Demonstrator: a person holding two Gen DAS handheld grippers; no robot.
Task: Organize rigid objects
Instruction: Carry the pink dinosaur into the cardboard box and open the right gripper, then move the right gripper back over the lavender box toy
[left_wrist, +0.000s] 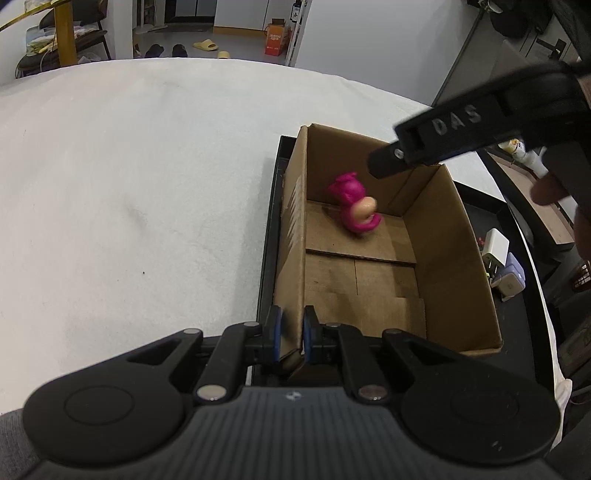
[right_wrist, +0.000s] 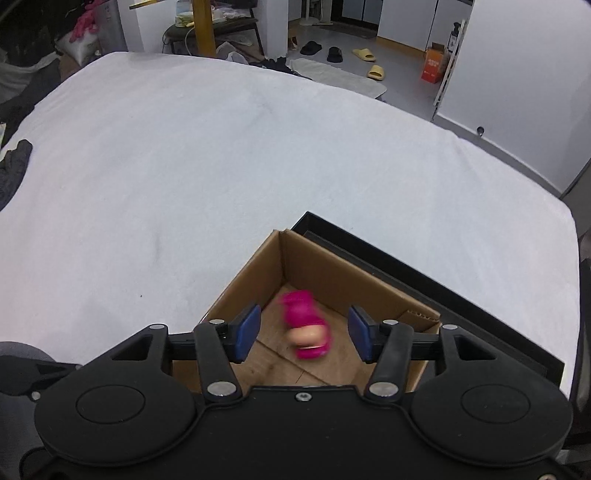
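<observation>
Left tool (left_wrist: 290, 332) pinches the near wall of the cardboard box (left_wrist: 476, 266); a tug could tip it. Right tool (right_wrist: 303, 332) hangs spread over the box, pink toy (right_wrist: 304, 326) blurred below it, may bounce out.

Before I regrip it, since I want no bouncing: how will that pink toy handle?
The pink toy looks molded and rigid, probably light. Its rounded body, blurred inside the cardboard box, suggests it may tumble or roll. Smooth-looking surfaces might slip between the open right tool pads.
</observation>
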